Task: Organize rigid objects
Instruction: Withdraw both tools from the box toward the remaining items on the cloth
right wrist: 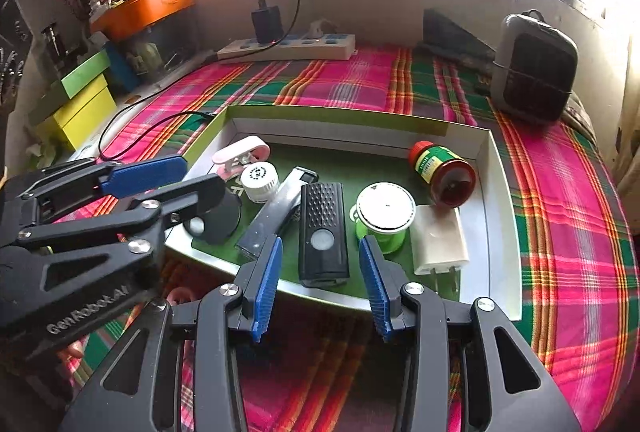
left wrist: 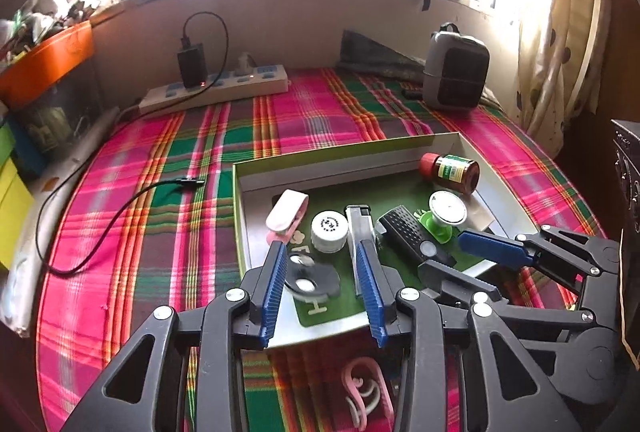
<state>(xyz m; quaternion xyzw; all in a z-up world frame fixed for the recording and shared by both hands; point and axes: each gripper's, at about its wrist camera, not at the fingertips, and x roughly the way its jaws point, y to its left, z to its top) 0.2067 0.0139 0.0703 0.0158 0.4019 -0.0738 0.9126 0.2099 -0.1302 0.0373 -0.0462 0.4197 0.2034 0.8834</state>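
The left tongs are covering part of a dark round object in the tray, so its kind cannot be told. A pink curled item is lying half hidden under the tongs' frame. The jar's label is reading too small. The windows are glaring white.
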